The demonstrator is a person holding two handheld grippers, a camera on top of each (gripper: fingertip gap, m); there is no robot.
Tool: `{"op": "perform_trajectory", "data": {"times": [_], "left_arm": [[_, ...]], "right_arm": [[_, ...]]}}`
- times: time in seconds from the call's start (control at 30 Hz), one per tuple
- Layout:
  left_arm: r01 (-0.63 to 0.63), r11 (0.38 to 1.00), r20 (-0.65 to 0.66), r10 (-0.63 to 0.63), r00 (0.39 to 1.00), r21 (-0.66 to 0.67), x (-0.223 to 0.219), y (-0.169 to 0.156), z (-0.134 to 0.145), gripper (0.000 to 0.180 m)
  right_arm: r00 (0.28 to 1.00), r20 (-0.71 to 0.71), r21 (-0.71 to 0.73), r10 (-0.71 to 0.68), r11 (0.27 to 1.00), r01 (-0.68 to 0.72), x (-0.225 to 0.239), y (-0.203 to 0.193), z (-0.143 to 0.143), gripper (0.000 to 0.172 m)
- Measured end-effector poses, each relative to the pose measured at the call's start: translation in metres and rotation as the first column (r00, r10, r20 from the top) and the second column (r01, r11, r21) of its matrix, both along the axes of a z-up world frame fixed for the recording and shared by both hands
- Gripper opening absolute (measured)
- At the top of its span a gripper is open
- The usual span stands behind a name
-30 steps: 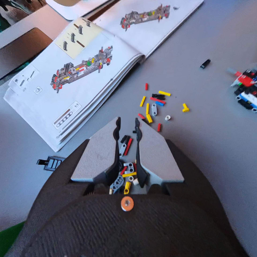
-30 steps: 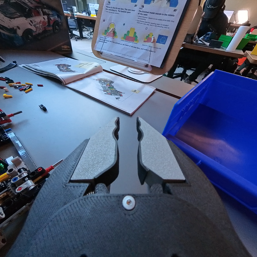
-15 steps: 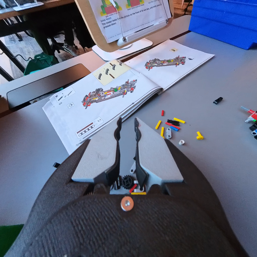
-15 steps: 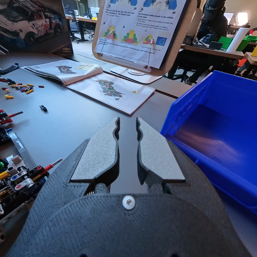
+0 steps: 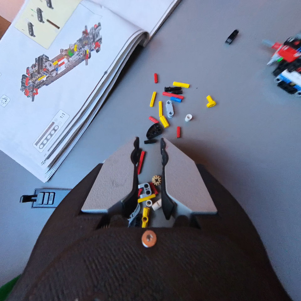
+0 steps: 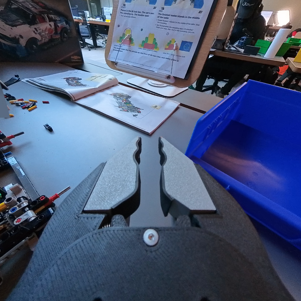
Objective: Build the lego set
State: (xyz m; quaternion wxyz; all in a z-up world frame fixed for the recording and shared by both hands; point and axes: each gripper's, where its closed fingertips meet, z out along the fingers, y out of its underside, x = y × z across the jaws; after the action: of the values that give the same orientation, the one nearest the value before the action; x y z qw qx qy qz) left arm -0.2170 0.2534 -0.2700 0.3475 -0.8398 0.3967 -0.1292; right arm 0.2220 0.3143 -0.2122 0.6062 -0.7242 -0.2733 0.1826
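Note:
My left gripper [image 5: 149, 140] is open and hovers over a scatter of small building pieces on the grey table [image 5: 228, 162]. A red axle [image 5: 141, 162] lies between the jaws close to the left finger, not pinched. A small black pin [image 5: 150, 141] and a black curved piece [image 5: 154, 130] lie just past the tips. A tan gear [image 5: 156, 180], a grey connector [image 5: 145, 187] and a yellow connector [image 5: 145, 217] lie deeper between the fingers. My right gripper [image 6: 149, 140] is open and empty above bare table, beside a blue bin [image 6: 252, 154].
An open instruction booklet [image 5: 65, 81] lies at the left, also in the right wrist view [image 6: 127, 104]. A part-built model [image 5: 290, 65] sits at the right edge, near my right gripper [image 6: 21, 210]. A sheet stand [image 6: 154, 40] and a car-picture box [image 6: 35, 32] stand behind. My hands' fingertips stand some 45 centimeters from each other. Measured from the fingertips, the part-built model [image 5: 290, 65] is 20 centimeters or so from the left gripper and 30 centimeters from the right.
The left gripper tilted up off the pieces half a second ago, then came back down over them with its jaws wider apart. The right gripper has hardly moved.

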Motion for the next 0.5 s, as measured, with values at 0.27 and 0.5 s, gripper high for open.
{"op": "perform_trajectory", "data": {"times": [0.27, 0.5], "left_arm": [[-0.004, 0.999, -0.074, 0.0, 0.997, -0.041, 0.004, 0.0, -0.019, 0.014], [-0.015, 1.0, -0.136, 0.016, 0.991, 0.007, -0.006, 0.004, -0.013, 0.014]], "right_arm": [[1.0, -0.001, 0.0, 0.007, 1.0, -0.007, -0.001, -0.001, 0.0, 0.016], [0.999, 0.003, 0.002, 0.035, 0.999, -0.035, -0.009, -0.004, 0.0, 0.016]]}}
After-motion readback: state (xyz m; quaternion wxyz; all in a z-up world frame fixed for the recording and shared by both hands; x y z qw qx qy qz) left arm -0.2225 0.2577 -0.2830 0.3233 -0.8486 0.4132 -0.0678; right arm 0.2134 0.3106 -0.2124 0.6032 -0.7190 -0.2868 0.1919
